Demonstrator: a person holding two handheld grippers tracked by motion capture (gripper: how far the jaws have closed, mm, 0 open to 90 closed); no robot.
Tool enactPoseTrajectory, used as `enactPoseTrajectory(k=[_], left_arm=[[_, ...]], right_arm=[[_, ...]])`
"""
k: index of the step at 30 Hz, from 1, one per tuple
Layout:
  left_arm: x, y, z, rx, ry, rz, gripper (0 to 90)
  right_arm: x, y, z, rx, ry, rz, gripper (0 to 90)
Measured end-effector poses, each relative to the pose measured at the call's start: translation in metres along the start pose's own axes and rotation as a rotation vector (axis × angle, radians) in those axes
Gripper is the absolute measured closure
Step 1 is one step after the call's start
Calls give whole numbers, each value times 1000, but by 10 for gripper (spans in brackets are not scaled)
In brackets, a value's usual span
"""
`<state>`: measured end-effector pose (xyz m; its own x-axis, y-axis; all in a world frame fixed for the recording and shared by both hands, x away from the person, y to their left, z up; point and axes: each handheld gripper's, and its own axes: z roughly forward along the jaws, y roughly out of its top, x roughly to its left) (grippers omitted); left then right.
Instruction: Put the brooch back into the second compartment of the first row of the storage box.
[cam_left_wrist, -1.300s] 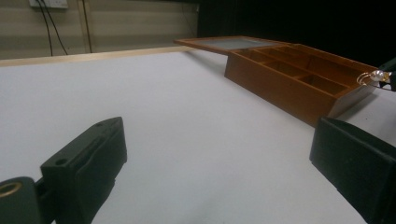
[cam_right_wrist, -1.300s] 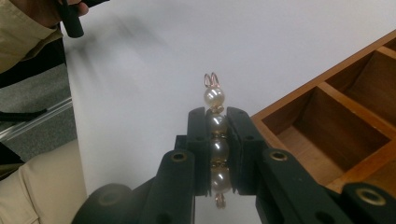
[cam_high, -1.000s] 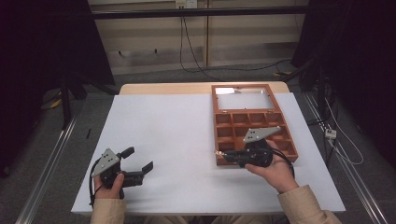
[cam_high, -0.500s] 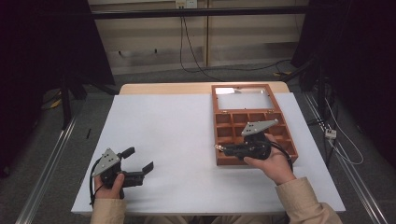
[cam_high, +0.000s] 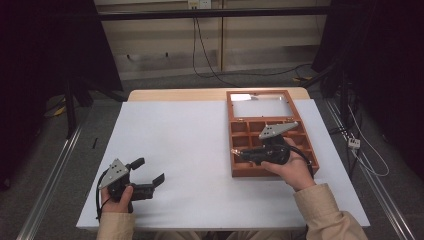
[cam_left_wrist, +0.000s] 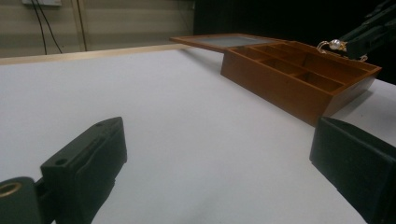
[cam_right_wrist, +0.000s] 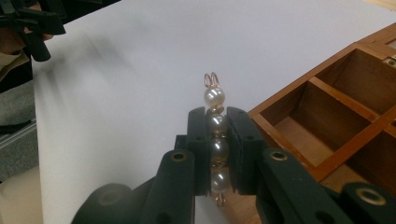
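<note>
- Two hand-held grippers are in play: your right hand-held gripper (cam_right_wrist: 217, 158) carries the load, and your left hand-held gripper (cam_high: 148, 173) rests idle near the front left corner of the worktop (cam_high: 190, 150).
- Your right jaws are pressed together on a short pearl clip (cam_right_wrist: 215, 140), a row of pearls on gold wire, gripped across its middle so one pearl and a wire loop stick out past the tips.
- From above, that gripper hangs over the front left part of the wooden box (cam_high: 240, 171), its tips at the left wall and the clip just above the rim.
- The box sits on the right half of the worktop, its glass lid (cam_high: 260, 105) folded flat behind it and its compartments (cam_right_wrist: 322, 121) bare as far as you can see.
- The step in hand looks like carrying the clip to a compartment; it is not yet set down.
- Next move, as I judge it: bring the tips over one compartment, lower until the clip is below the dividers, then ease the jaws apart.
- Watch the wire loop; it could snag on a divider if you come in tilted.
- Your left jaws stand spread wide with nothing between them, pointing across the bare worktop towards the box.
</note>
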<state>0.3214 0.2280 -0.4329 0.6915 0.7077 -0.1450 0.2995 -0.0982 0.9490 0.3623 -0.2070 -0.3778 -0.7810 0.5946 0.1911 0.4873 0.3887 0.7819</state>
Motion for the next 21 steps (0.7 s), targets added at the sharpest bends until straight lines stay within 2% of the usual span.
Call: enactPoseTrajectory(k=[21], left_arm=[[-1, 0, 1, 3, -1, 3, 38]], right_arm=[[-20, 10, -4, 0, -38, 7, 807]])
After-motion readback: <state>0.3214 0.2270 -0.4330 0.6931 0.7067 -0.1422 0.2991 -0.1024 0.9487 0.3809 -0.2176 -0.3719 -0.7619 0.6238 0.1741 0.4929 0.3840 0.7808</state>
